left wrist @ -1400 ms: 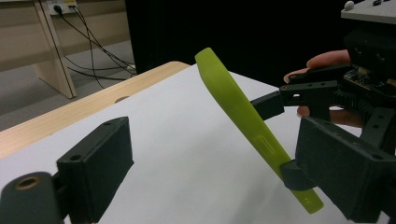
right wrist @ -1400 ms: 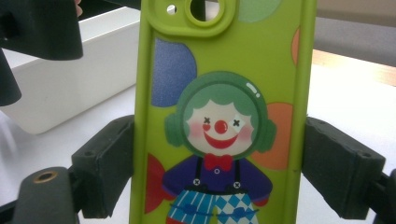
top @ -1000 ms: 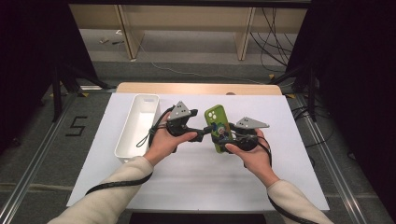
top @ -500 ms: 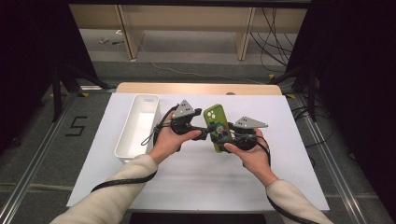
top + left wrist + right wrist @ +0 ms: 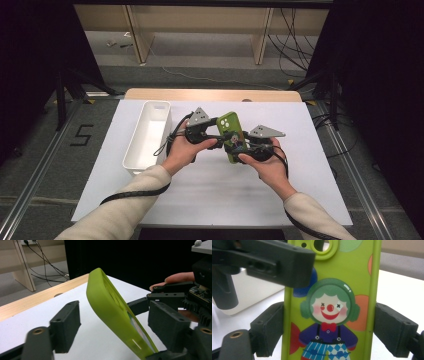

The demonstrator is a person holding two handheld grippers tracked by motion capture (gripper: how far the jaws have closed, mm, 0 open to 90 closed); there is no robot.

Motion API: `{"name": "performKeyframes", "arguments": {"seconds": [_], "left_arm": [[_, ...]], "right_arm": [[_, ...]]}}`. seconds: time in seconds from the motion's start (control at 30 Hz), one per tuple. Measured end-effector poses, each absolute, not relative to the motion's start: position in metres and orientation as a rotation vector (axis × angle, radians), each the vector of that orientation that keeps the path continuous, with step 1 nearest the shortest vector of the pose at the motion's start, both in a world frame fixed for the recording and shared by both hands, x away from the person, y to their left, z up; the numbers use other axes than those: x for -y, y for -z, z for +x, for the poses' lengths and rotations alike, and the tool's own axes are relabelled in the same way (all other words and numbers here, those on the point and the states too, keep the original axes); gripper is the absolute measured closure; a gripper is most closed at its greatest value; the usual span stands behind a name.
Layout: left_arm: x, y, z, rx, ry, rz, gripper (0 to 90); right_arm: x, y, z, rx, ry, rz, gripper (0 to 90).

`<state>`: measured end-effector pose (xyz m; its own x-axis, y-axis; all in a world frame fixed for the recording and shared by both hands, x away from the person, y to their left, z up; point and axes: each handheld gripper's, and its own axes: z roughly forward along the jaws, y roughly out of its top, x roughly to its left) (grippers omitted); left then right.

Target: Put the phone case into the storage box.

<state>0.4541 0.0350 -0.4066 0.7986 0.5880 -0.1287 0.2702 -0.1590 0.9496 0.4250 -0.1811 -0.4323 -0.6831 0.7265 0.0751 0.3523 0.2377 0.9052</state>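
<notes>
A lime-green phone case (image 5: 232, 131) with a clown picture (image 5: 329, 315) is held upright above the white table (image 5: 210, 195). My right gripper (image 5: 239, 149) is shut on it, a pad on each long edge (image 5: 328, 327). My left gripper (image 5: 225, 135) comes from the left and straddles the case's upper end. Its jaws have just been closing with the case (image 5: 112, 307) between them, and a gap still shows on both sides (image 5: 115, 322). One left jaw crosses the case's camera corner in the right gripper view.
A white oblong tray (image 5: 145, 145) stands on the table to the left of the hands. The table's wooden far edge (image 5: 210, 94) lies behind. Dark frames and cables stand on the floor beyond.
The left gripper has edged slightly right toward the case and its jaws have narrowed around the case's upper end. The right hand and the case have stayed put.
</notes>
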Motion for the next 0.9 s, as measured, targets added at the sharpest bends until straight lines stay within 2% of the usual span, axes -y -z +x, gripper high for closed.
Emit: {"name": "performKeyframes", "arguments": {"seconds": [0.33, 0.57, 0.9], "left_arm": [[-0.0346, 0.4083, 0.4554, -0.670, -0.286, 1.718, 51.1], [-0.0336, 0.4089, 0.4552, -0.668, -0.274, 1.717, 56.9], [-0.0324, 0.4093, 0.4542, -0.653, -0.238, 1.709, 70.7]], "right_arm": [[0.1788, 0.4321, 0.4243, -2.152, -1.419, 0.981, 16.7], [0.1780, 0.4321, 0.4241, -2.153, -1.415, 0.978, 16.7], [0.1764, 0.4337, 0.4240, -2.166, -1.396, 0.970, 16.6]]}}
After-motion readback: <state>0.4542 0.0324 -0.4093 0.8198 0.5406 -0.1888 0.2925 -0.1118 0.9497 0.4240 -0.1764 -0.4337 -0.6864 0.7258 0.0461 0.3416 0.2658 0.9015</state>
